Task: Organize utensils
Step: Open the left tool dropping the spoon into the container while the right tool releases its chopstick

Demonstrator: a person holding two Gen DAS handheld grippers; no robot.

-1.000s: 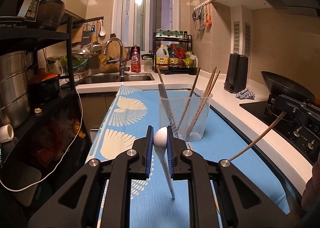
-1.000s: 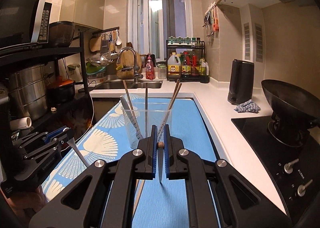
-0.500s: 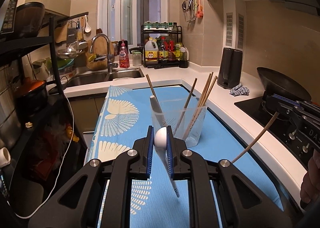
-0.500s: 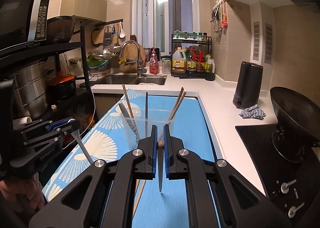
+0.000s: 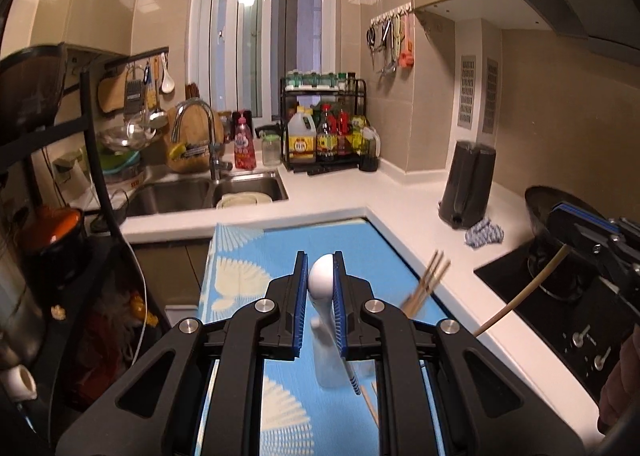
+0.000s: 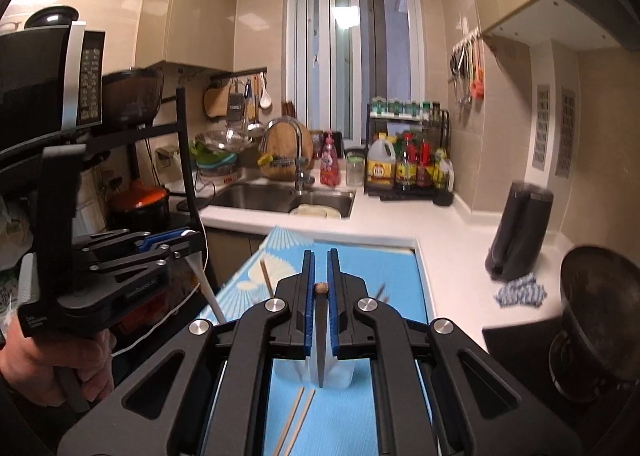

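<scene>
In the left wrist view my left gripper [image 5: 320,256] is shut on the bowl of a white spoon [image 5: 321,280], whose striped handle hangs down. Below it the clear cup [image 5: 326,368] is mostly hidden by the fingers, with chopsticks [image 5: 426,288] poking out of it. My right gripper [image 5: 560,212] holds a long chopstick [image 5: 520,298] at the right. In the right wrist view my right gripper [image 6: 320,254] is shut on that chopstick [image 6: 321,287], above the cup [image 6: 342,372]. My left gripper [image 6: 186,234] carries the spoon [image 6: 204,284] at the left.
A blue patterned mat [image 6: 368,264] covers the counter, and two loose chopsticks [image 6: 296,420] lie on it in front of the cup. A black wok [image 6: 596,296] sits on the hob at right, near a kettle [image 6: 520,232] and a cloth [image 6: 520,292]. Sink [image 5: 208,192] behind, metal shelf rack [image 5: 92,160] left.
Both grippers have risen with their utensils still held. The cup has dropped low in both views and now sits behind the fingers.
</scene>
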